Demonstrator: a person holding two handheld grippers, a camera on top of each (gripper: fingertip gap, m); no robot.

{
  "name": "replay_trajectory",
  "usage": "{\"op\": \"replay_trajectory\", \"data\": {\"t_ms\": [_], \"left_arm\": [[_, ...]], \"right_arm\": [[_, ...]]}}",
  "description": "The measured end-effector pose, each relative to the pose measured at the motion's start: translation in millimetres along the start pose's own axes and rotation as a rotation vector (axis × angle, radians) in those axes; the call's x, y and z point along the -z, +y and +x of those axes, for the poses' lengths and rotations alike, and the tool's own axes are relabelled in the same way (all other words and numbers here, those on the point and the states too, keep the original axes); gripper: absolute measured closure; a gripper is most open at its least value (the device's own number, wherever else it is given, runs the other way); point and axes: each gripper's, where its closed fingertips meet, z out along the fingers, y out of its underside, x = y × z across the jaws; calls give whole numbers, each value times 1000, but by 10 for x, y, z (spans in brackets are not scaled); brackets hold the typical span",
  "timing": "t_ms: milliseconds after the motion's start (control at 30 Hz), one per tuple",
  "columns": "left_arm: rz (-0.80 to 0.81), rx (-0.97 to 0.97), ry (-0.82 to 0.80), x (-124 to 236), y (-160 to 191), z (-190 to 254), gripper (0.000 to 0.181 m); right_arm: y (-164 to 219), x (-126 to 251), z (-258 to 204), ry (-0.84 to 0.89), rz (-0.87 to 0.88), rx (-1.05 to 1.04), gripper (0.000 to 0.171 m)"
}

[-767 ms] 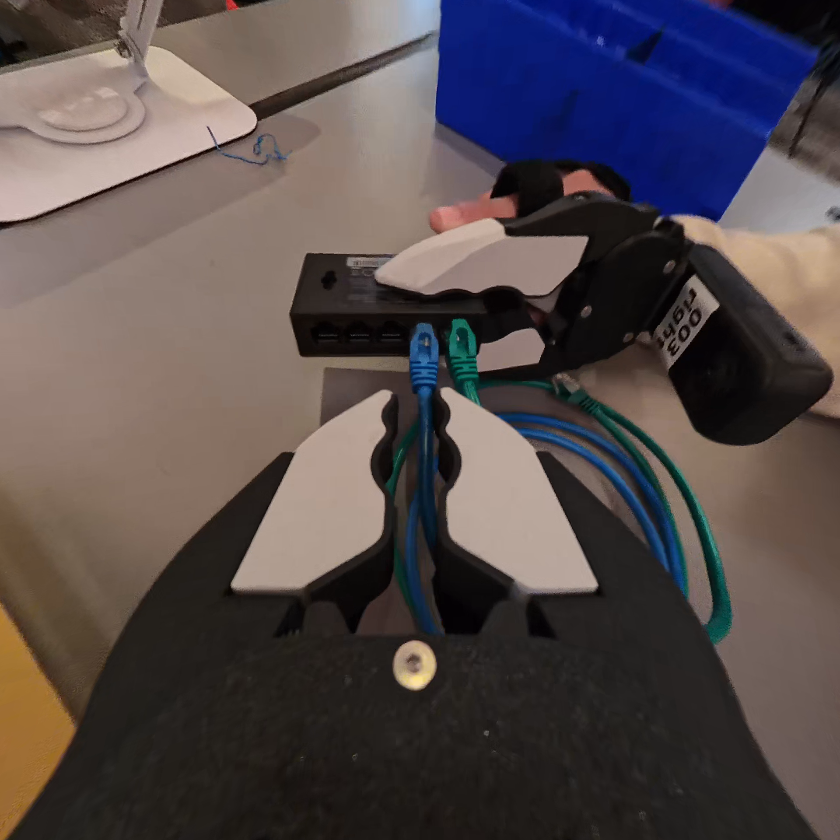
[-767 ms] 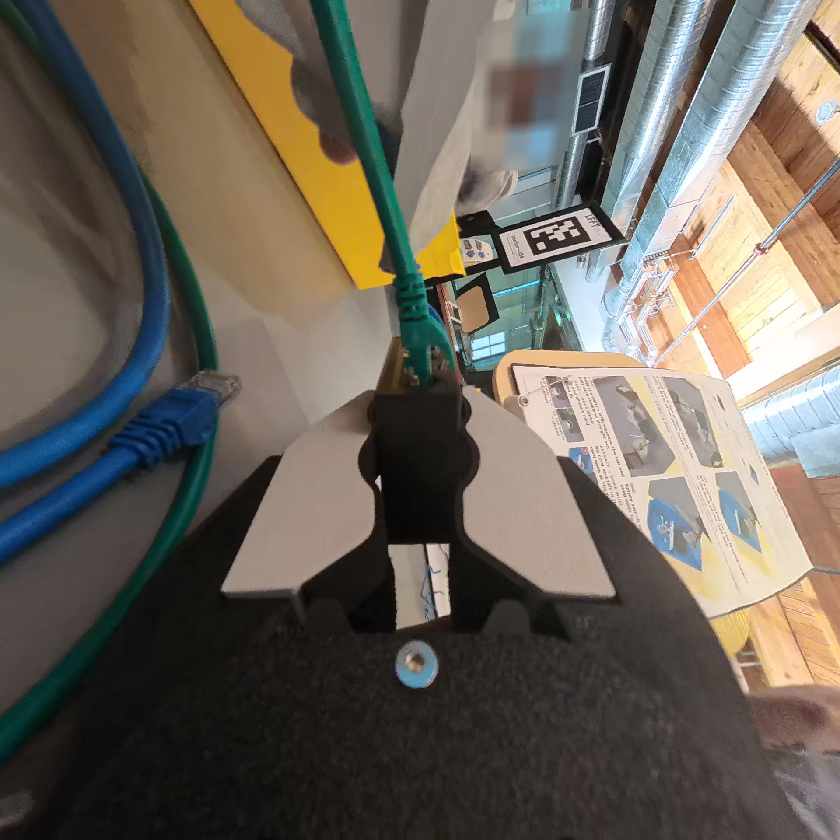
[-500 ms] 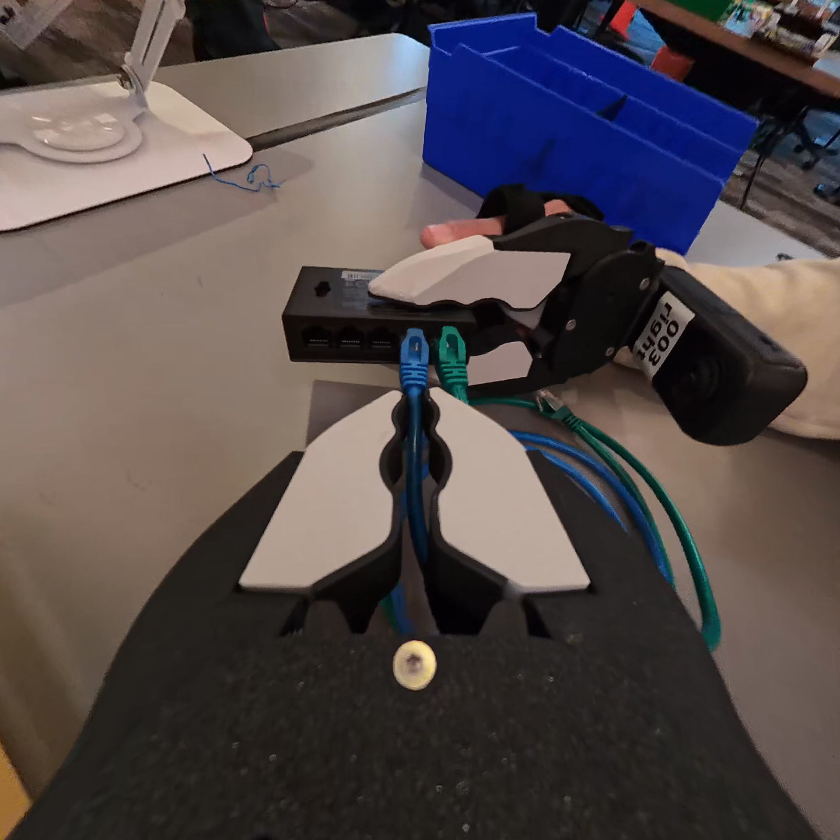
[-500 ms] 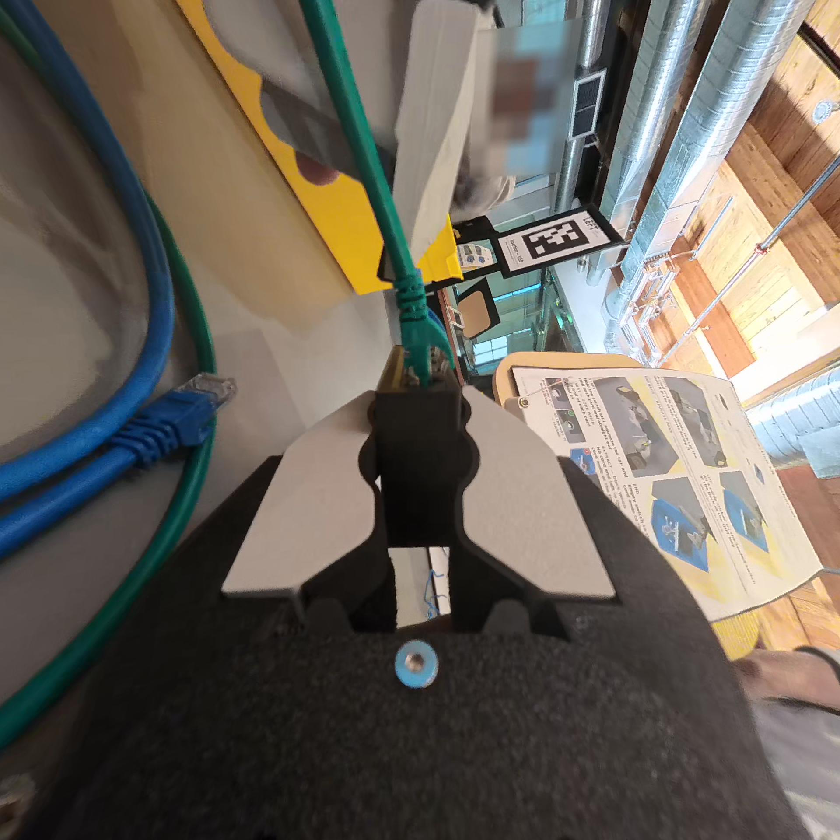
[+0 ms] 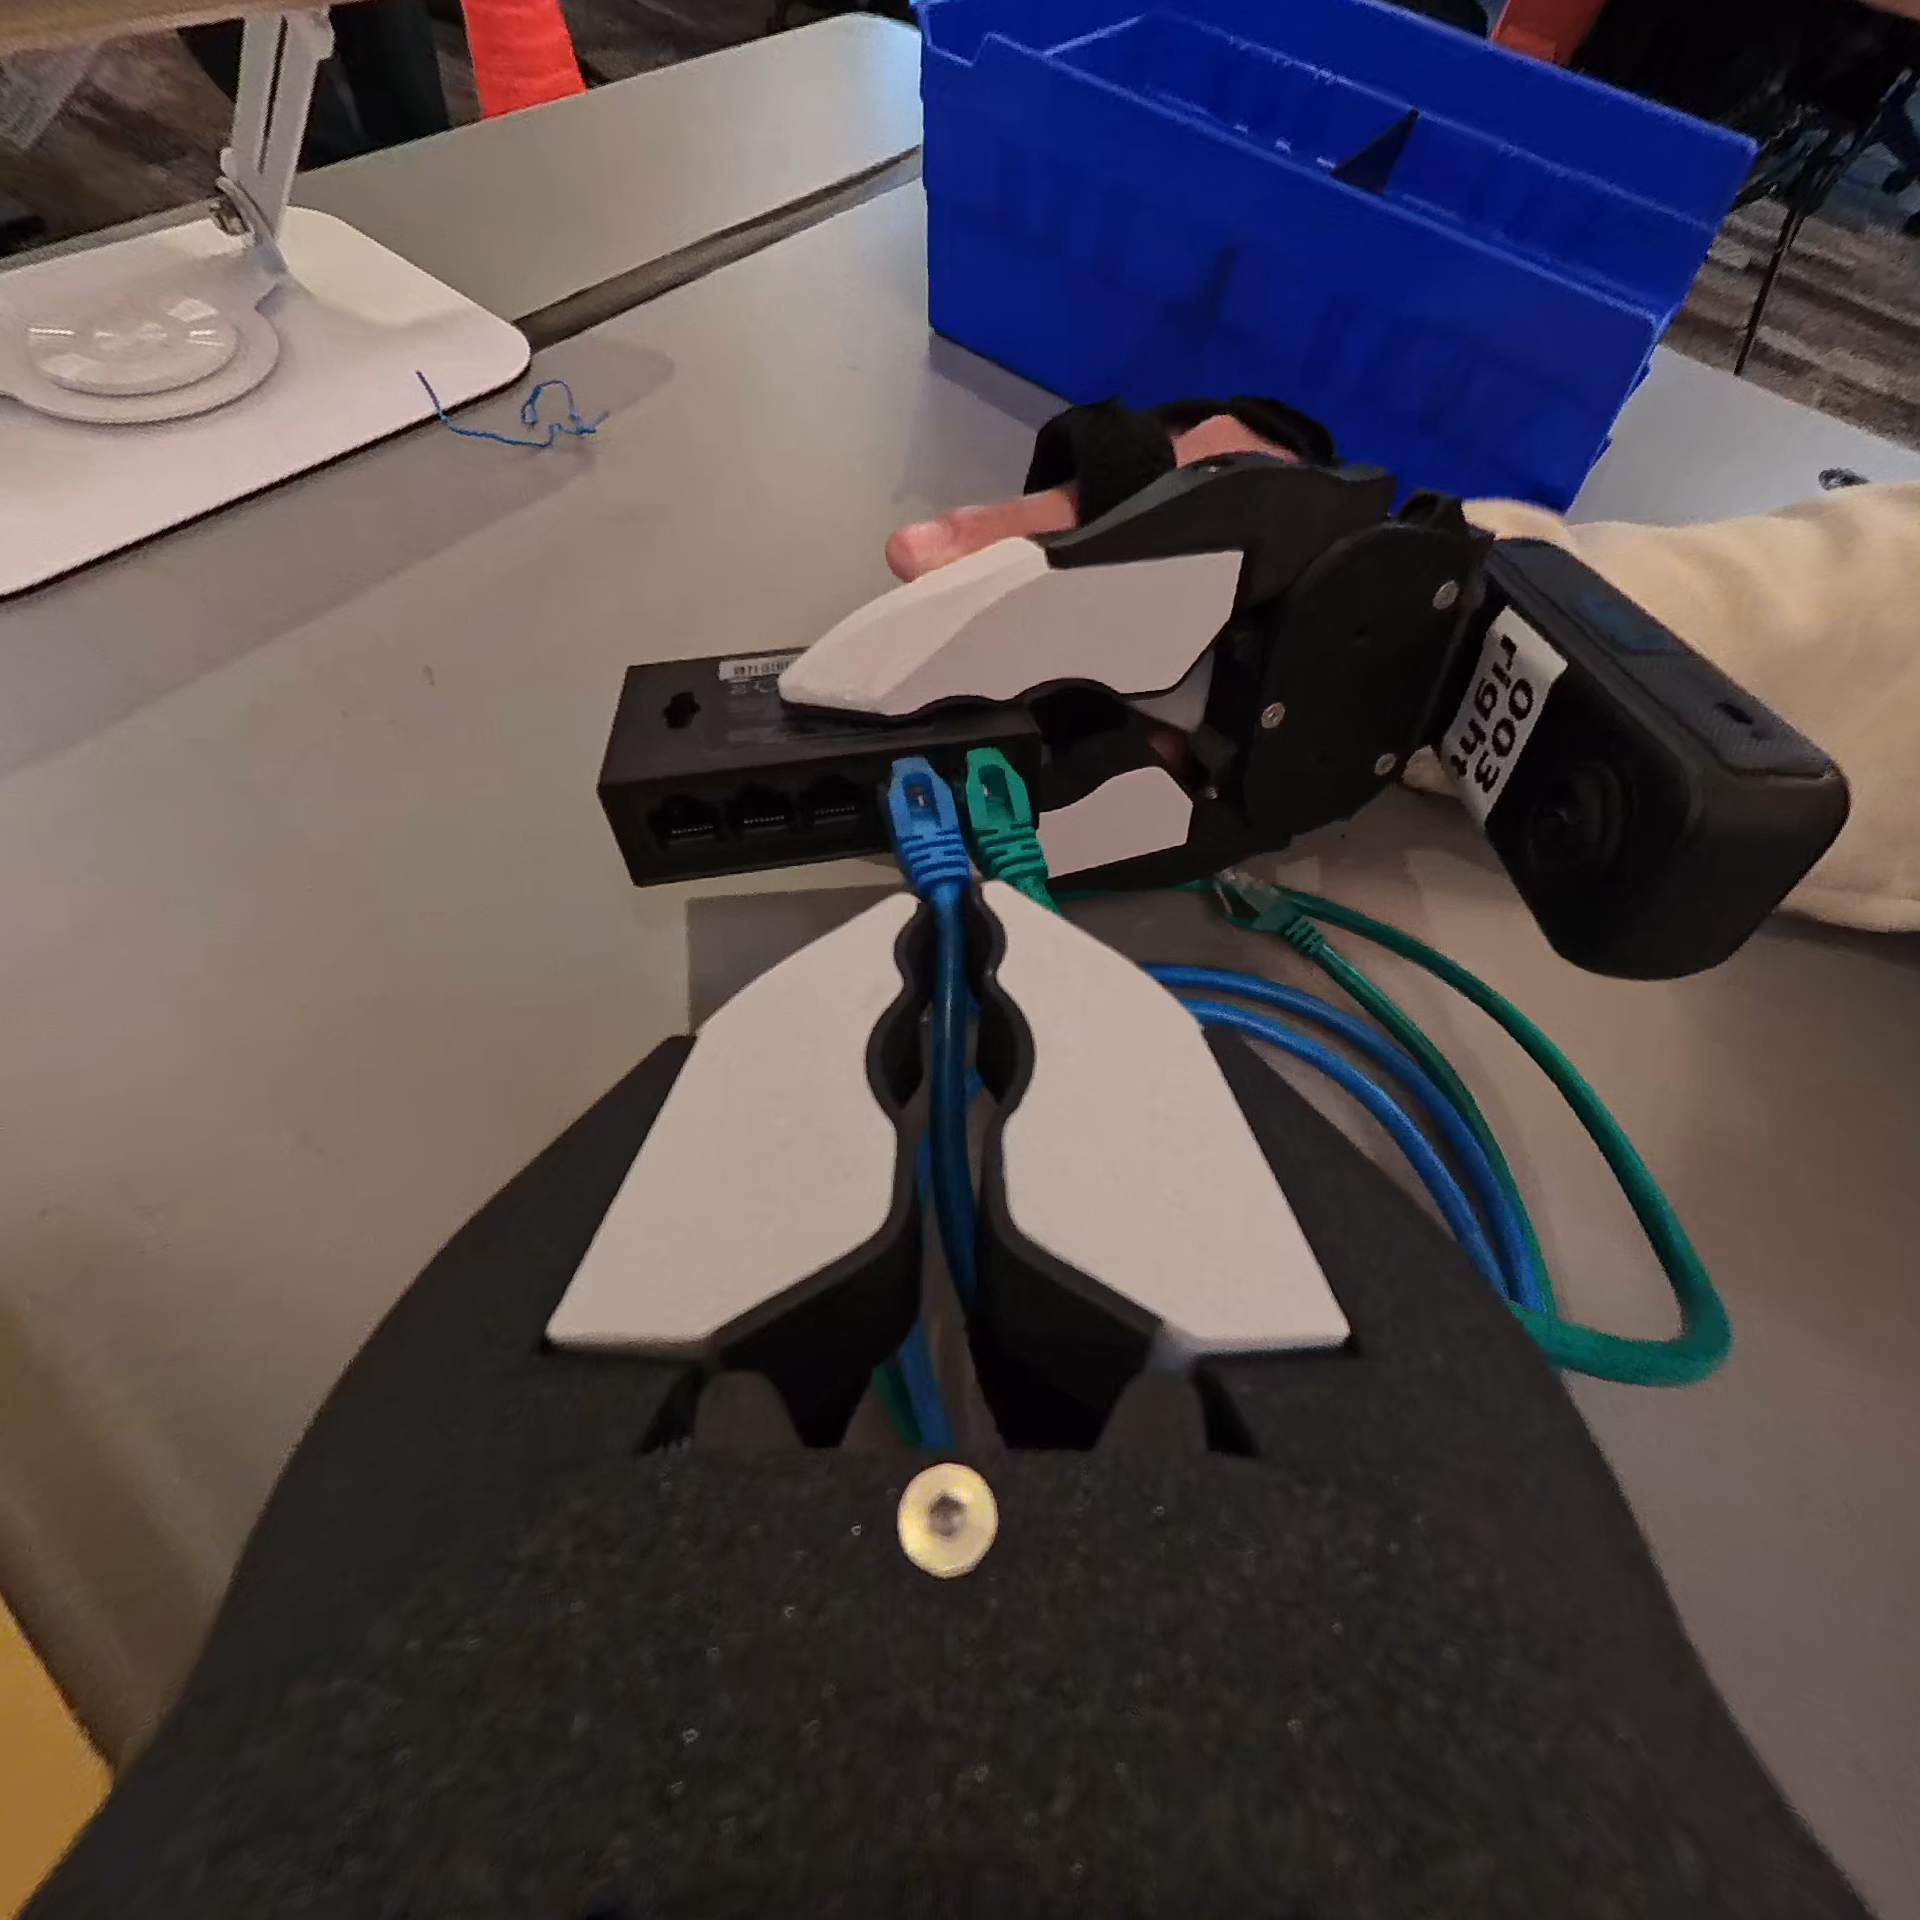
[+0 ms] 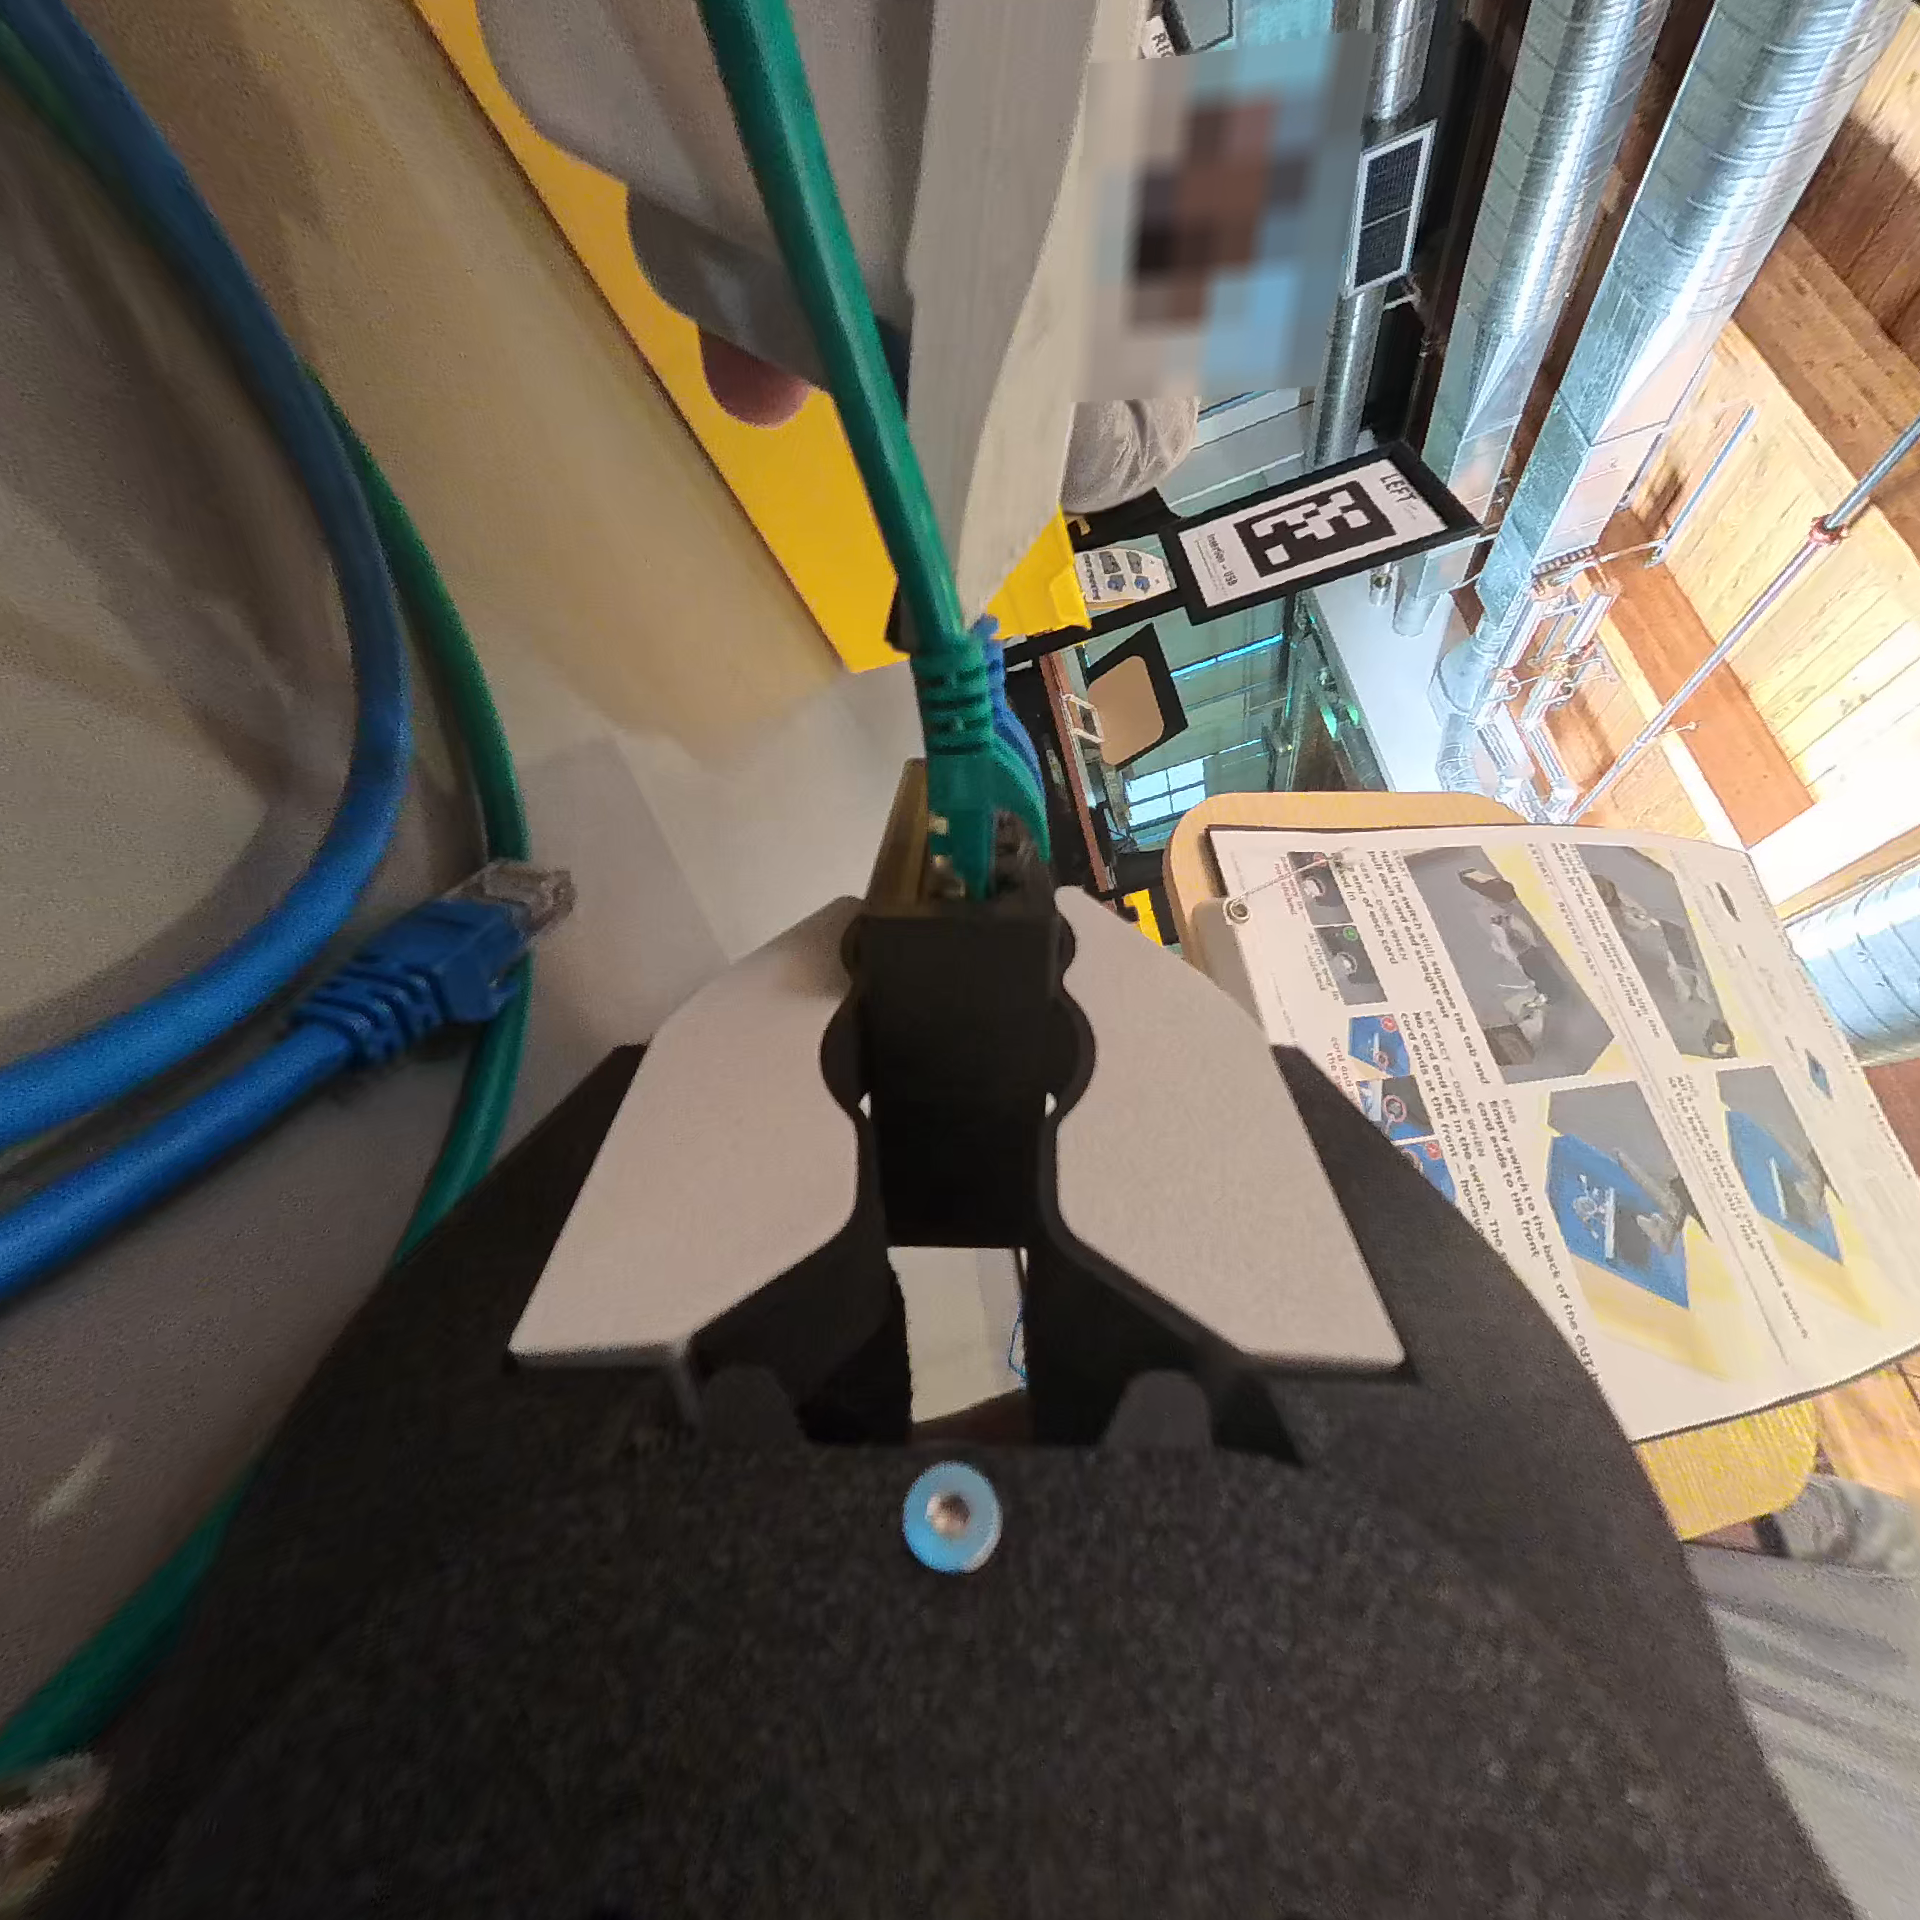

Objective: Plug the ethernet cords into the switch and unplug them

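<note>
The black switch [image 5: 748, 769] lies on the grey table. A blue plug [image 5: 925, 821] and a green plug [image 5: 1000, 821] sit in its two right-hand ports; three ports to their left are empty. My left gripper [image 5: 948, 904] is shut on the blue cord [image 5: 951, 1091] just behind its plug. My right gripper [image 6: 956, 914] is shut on the right end of the switch [image 6: 961, 1091]; its upper finger [image 5: 997, 644] lies on top of the switch. The green plug [image 6: 961, 727] shows in the right wrist view. Loose blue [image 6: 447, 966] and green [image 5: 1257, 904] plugs lie on the table.
A blue bin [image 5: 1299, 239] stands behind the switch. A white stand base [image 5: 208, 395] and a scrap of blue thread [image 5: 520, 416] lie at the far left. Cord loops [image 5: 1507, 1195] trail to the right. An instruction sheet [image 6: 1558, 1091] shows in the right wrist view.
My left gripper's fingers have closed on the blue cord and drawn back a little from the switch. Both plugs stay in their ports. My right gripper still clamps the switch.
</note>
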Motion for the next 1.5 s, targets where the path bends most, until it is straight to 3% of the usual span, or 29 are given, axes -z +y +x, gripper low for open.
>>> {"op": "replay_trajectory", "data": {"t_ms": [200, 333, 433, 467, 500, 567, 867, 1500], "left_arm": [[59, 23, 12, -14, -109, 43, 177], [-27, -75, -26, -86, -101, 155, 176], [-54, -89, 53, -217, -85, 480, 177], [-46, -138, -38, -241, -120, 505, 176], [-35, -167, -125, -225, -173, 487, 176], [-64, -138, -144, -189, -206, 468, 177], [-118, -61, -361, -78, -62, 73, 176], [-105, -54, -400, -113, 31, -96, 177]], "right_arm": [[20, -14, 64, 29, -21, -38, 144], [69, 4, 65, 18, -35, -52, 144], [-43, -32, 55, 12, 9, -64, 144], [-95, -31, 73, 25, 29, -69, 143], [-70, -19, 162, 59, 27, -102, 143], [-44, 23, 187, 57, 26, -159, 142], [91, 17, 64, 20, -84, -82, 142], [42, 41, -31, -11, -98, -40, 144]]}}
